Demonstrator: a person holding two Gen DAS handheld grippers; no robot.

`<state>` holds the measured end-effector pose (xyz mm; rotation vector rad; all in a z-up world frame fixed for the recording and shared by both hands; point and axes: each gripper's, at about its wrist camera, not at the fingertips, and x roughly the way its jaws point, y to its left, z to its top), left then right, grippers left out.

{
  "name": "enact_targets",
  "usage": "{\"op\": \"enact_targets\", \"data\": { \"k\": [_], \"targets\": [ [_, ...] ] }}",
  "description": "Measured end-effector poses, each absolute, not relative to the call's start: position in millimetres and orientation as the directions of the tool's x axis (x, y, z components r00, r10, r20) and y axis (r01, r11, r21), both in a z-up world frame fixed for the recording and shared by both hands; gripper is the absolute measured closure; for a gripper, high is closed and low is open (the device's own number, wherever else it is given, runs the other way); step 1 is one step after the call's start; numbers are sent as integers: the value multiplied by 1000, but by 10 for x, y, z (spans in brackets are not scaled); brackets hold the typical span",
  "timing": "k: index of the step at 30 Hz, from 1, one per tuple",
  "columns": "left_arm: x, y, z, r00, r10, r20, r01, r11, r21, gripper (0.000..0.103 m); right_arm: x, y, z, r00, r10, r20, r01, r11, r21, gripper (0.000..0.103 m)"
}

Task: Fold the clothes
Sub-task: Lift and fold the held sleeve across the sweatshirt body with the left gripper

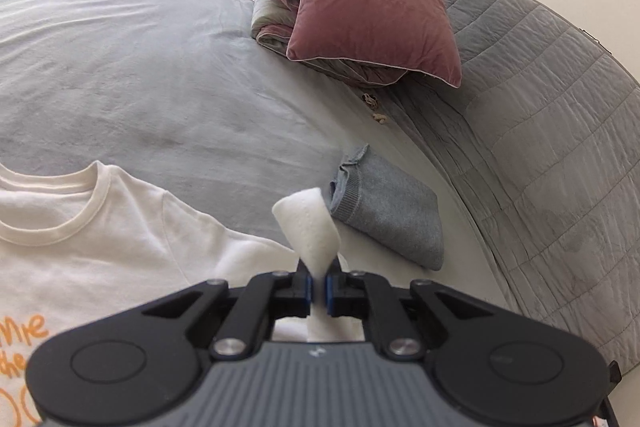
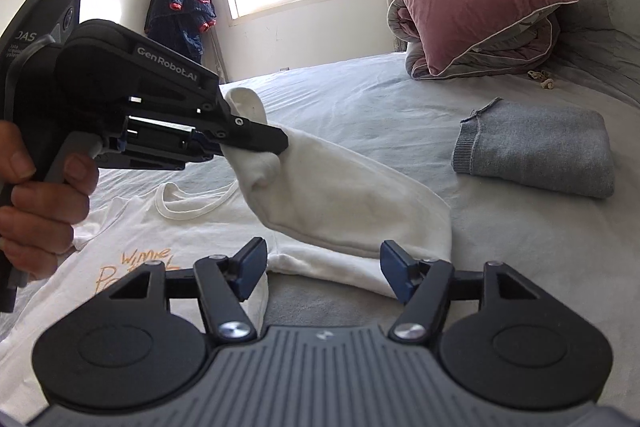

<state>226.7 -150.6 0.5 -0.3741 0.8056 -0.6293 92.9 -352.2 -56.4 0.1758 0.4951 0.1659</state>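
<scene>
Pinching the white t-shirt (image 2: 320,203) sleeve, the left gripper (image 1: 318,293) fingers hold it off the bed (image 1: 140,67); right gripper (image 2: 322,269) fingers are spread, shirt hem just beyond them.

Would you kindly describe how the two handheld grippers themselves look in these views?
Both are matte black with ribbed grey bodies, round black side housings, silver pivot screws and blue pads. The left gripper carries white "GenRobot.AI" lettering, a black cable and a pistol-style handle in a bare hand; no sleeve shows. The right gripper bears a small white logo.
</scene>
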Motion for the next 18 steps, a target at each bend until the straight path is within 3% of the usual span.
{"op": "enact_targets", "data": {
  "k": [11, 18],
  "targets": [
    [2562, -425, -89, 597, -556, -578, 311, 825, -473, 97, 1004, -3332, -718, 833, 184, -522, -136, 982, 129, 34],
    [2741, 200, -326, 577, -543, -611, 204, 819, -536, 97, 1045, -3215, -784, 813, 198, -548, -169, 980, 104, 34]
  ]
}}
